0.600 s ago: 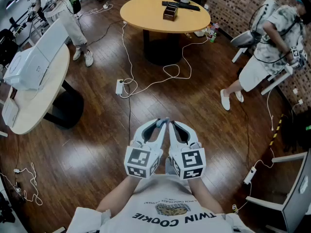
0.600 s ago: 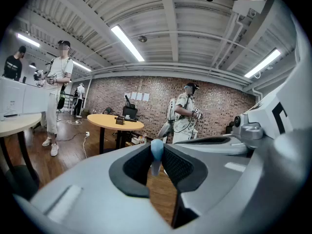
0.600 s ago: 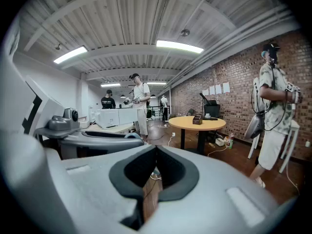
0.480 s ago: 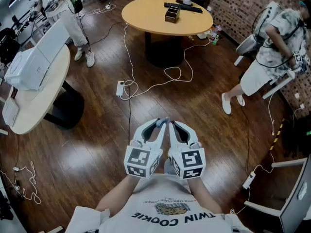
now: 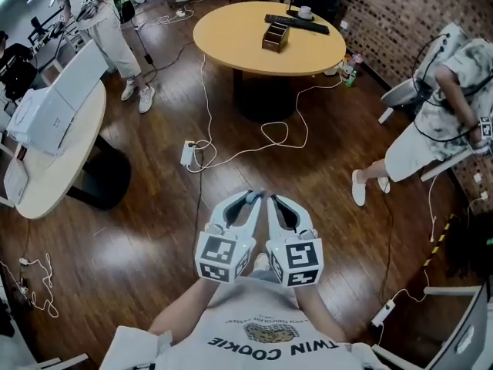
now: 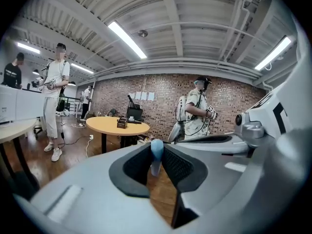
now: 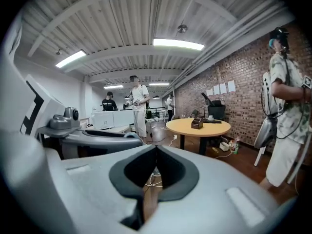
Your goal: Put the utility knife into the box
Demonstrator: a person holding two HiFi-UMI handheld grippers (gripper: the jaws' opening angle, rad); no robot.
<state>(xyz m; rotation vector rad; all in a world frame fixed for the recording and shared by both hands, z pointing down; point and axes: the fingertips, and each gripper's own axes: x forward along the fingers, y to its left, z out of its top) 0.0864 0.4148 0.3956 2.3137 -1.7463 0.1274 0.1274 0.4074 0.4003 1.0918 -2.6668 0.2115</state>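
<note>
Claws side by side at your chest, tips nearly touching. Your left claw [image 5: 253, 199] is clamped on a slim pale-blue thing standing upright between its pads, most likely the utility knife [image 6: 156, 151]. Only its rounded end pokes above the pads, so the hold looks short. Your right claw [image 5: 271, 200] is closed, pads together, with nothing in it.

Beyond the tips lies wooden floor crossed by white cables [image 5: 266, 133]. Farther ahead, well apart from you, stands a round yellow table [image 5: 239, 29]. Near its far side sits the small dark box [image 5: 275, 35].

Judging from this, the step in hand is the carry to that table. Walk with the left pads pressed firm and the knife upright, since a short hold could let it pivot or slip. Step over the cables rather than on them. At the table, bring the left claw above the box, lower the knife inside, and only then let the pads part. Whether the blade is out cannot be told.
</note>
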